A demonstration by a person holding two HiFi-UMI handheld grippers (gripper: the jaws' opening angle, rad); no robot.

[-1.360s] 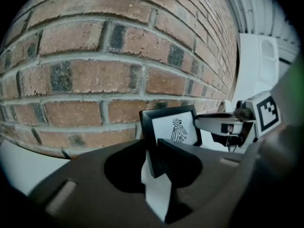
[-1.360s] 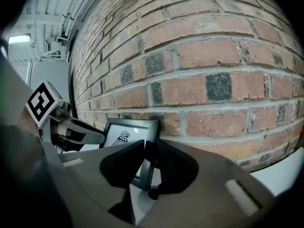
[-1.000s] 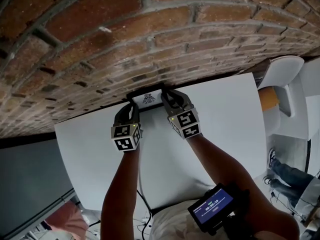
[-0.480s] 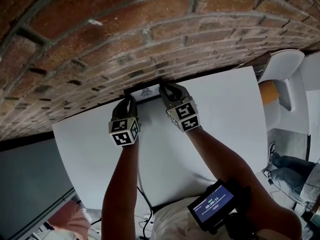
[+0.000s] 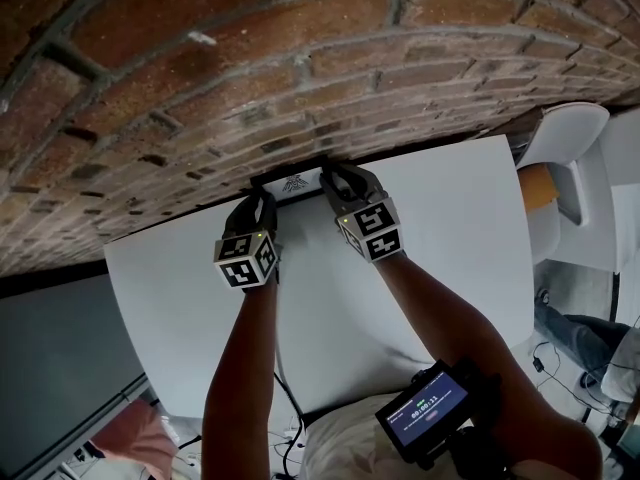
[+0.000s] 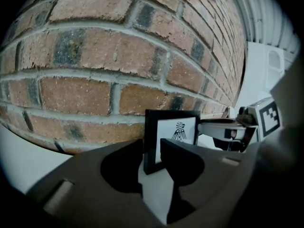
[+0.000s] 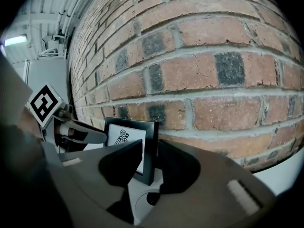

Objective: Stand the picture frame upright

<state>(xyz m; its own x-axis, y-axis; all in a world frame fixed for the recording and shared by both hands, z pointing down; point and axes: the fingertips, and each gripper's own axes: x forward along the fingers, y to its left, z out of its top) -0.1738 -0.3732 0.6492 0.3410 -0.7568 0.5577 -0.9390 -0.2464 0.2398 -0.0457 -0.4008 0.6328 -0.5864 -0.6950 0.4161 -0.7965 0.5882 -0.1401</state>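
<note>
You have the small black-bordered picture frame with a white print of a bird-like figure (image 5: 293, 183) standing on its lower edge at the far side of the white tabletop (image 5: 450, 228), right up by the red brick wall (image 5: 300, 68). From your head view I cannot tell whether its back touches the bricks or whether a stand is out behind it.

Your left gripper (image 5: 262, 200) has its jaws drawn in on the frame's left border, one in front of the glass and one behind. In the left gripper view that border (image 6: 151, 146) sits in the narrow slot between them. Your right gripper (image 5: 335, 183) pinches the right border (image 7: 151, 146) the same way, with barely any gap showing.

The frame looks close to vertical, so I judge the job nearly done. The danger lies in letting go:

- If you open one side first, the other grip may twist the frame and walk its foot along the smooth table.
- If no stand is set, or it leans forward rather than back, it may tip face-down towards you once it is free.
- A jaw that drags on the border as you back away could pull it over
</note>
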